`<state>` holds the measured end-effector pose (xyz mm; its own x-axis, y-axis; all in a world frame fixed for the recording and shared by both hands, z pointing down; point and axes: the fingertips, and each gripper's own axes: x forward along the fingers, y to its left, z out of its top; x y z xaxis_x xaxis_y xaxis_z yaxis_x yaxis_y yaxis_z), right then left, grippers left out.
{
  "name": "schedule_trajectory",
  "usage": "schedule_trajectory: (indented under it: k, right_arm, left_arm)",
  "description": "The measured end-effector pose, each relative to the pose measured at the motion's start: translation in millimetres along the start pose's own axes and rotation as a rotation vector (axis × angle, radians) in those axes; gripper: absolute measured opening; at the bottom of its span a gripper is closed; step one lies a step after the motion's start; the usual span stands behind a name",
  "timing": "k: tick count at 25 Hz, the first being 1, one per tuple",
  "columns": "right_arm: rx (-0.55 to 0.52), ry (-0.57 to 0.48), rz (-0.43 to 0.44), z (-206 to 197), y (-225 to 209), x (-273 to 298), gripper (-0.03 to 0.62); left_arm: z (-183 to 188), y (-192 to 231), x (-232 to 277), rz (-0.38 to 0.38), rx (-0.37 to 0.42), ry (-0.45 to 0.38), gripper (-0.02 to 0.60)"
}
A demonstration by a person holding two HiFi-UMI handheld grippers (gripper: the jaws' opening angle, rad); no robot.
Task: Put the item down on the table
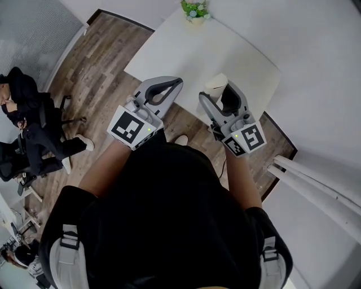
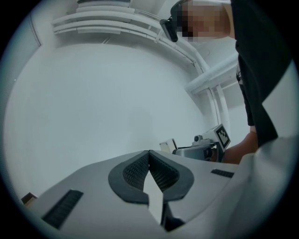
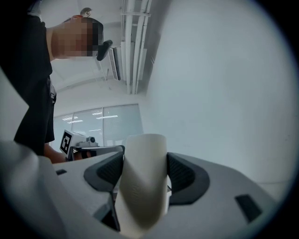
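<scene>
The item is a cream, twisted vase-like piece [image 3: 142, 186], and my right gripper [image 3: 145, 161] is shut on it, a dark pad pressing each side. In the head view the item [image 1: 215, 86] sticks out past the right gripper [image 1: 223, 93], held in the air by the near edge of the white table [image 1: 186, 51]. Close to its left is my left gripper [image 1: 171, 84], whose pads meet at the tips with nothing between them [image 2: 149, 154]. Both grippers point upward toward the wall and ceiling. The left gripper view also catches the item [image 2: 167, 145] beside the right gripper [image 2: 201, 150].
A small potted plant [image 1: 195, 10] stands at the table's far edge. A person in black sits on a chair [image 1: 28, 124] at the left, on the wooden floor [image 1: 96, 62]. White pipes [image 1: 316, 186] run along the wall at the right.
</scene>
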<state>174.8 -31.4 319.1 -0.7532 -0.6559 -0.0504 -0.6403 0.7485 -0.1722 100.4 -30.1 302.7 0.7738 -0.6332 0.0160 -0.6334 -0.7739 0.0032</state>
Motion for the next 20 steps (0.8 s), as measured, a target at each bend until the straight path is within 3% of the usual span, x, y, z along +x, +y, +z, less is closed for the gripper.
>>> schedule_trajectory:
  k: [3, 9, 14, 20]
  right_arm:
    - [-0.005, 0.004, -0.022, 0.4, -15.5, 26.9, 0.296]
    - [-0.024, -0.007, -0.067, 5.5, -20.6, 40.2, 0.296]
    - [-0.026, 0.022, -0.106, 5.0, -43.2, 106.8, 0.296]
    - [-0.035, 0.053, -0.156, -0.9, -52.5, 152.4, 0.296]
  left_arm:
    - [1.1, 31.0, 13.1, -0.021, 0.004, -0.003, -0.006]
    - [3.7, 46.1, 19.2, -0.069, 0.023, -0.001, -0.005]
    - [5.0, 118.1, 32.6, -0.107, 0.006, -0.006, -0.005]
    - [1.4, 171.8, 37.4, -0.133, -0.016, 0.028, -0.006]
